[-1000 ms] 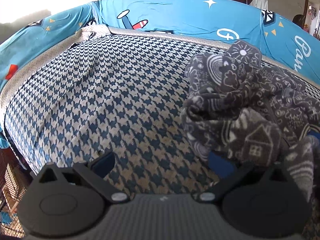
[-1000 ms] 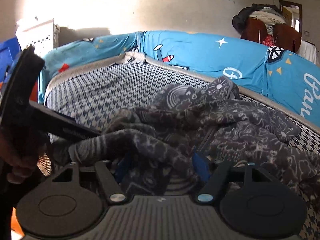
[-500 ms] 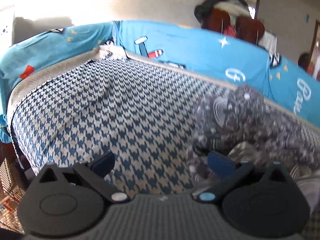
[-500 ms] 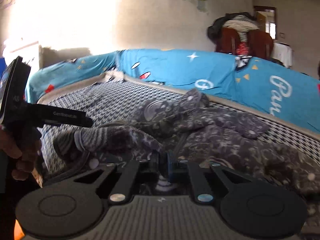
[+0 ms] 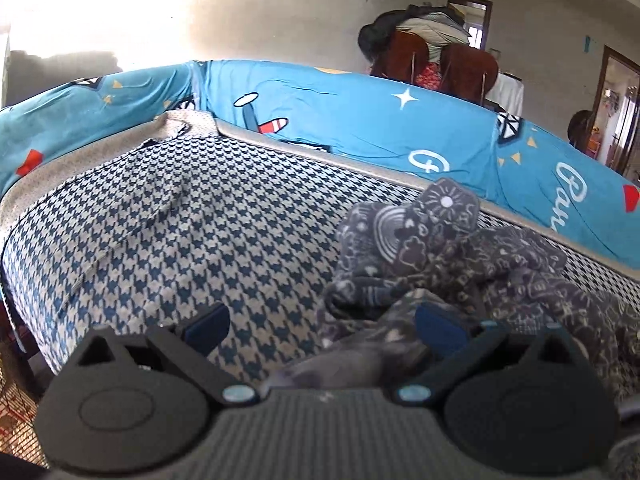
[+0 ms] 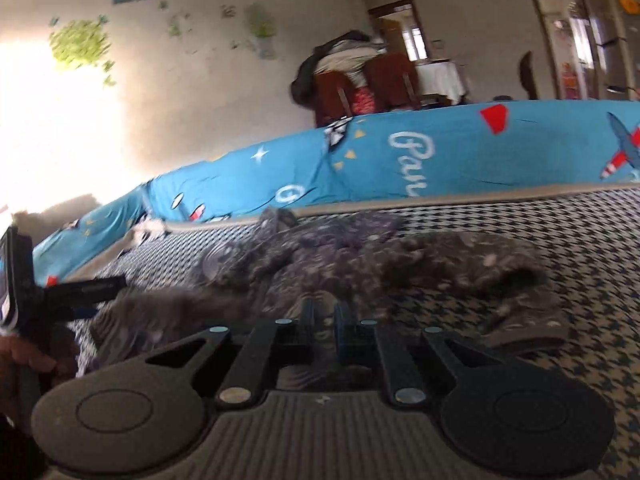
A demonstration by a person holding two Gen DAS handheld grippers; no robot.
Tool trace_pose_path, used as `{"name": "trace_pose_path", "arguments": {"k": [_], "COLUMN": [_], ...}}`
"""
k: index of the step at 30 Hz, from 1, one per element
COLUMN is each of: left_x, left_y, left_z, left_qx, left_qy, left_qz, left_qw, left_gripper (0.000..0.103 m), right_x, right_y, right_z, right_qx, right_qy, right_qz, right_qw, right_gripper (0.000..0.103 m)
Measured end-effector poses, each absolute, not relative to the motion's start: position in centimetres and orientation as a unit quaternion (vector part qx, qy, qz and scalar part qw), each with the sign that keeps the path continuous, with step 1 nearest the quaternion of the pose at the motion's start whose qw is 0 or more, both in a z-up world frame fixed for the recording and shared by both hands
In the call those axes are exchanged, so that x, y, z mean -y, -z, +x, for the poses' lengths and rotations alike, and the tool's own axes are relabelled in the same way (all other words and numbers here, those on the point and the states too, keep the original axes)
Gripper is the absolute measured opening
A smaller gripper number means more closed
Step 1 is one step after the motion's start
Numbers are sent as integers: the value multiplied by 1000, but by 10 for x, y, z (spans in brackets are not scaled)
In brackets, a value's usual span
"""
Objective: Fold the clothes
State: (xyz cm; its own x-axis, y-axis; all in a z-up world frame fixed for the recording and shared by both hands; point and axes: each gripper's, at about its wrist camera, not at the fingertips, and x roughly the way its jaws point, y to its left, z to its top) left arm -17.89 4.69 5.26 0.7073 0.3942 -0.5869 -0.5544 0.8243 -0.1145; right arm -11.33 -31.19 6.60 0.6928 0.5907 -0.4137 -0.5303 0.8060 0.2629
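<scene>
A dark grey fleece garment [image 5: 440, 240] with white doodle print lies crumpled on the houndstooth bed sheet [image 5: 200, 220]. My left gripper [image 5: 320, 324] is open wide just above the sheet. A fold of the garment runs between its fingers, close to the right pad, and neither pad presses on it. In the right wrist view the garment [image 6: 360, 260] is stretched across the bed. My right gripper [image 6: 325, 320] pinches a bunch of it between nearly closed pads, and its jaws are opening slightly. One of the left gripper's fingers [image 6: 92, 289] shows at the left, held by a hand [image 6: 36, 360].
A blue cartoon-print padded wall [image 5: 360, 120] borders the bed on the far side and on the left. Behind it stand wooden chairs [image 5: 440, 64] piled with clothes. The sheet's left half [image 5: 140, 240] is bare, and the bed edge drops off at the near left.
The right gripper closed on the garment, then swung right and rolled, pulling the cloth out across the bed. The left gripper rose a little and stayed open.
</scene>
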Motion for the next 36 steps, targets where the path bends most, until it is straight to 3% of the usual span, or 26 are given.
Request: {"name": "trace_pose_path", "arguments": {"k": [6,8,13,36], "left_x": [-22,-10,18,40], "left_y": [-36,-28,-14,-5], "left_z": [-167,-166,-168,-186], "left_qx": [-317,-329,-344,-349], "left_qy": [-229,-218,-197,-156], "left_qz": [-124,-108,-67,-62], "left_qw": [912,913,916,922], "left_gripper": [103,103,103,103], "right_x": [326,324,314,229], "right_y": [-64,-62,-57,-29], "right_z": [-102,-101,-99,-101], "right_qx": [-263,-270,-286,-379], "right_qy": [-273,-271,-269,-396], "right_qz": [93,91,89,122], "right_qw": [921,919,915,828], "right_gripper": [27,37,48,48]}}
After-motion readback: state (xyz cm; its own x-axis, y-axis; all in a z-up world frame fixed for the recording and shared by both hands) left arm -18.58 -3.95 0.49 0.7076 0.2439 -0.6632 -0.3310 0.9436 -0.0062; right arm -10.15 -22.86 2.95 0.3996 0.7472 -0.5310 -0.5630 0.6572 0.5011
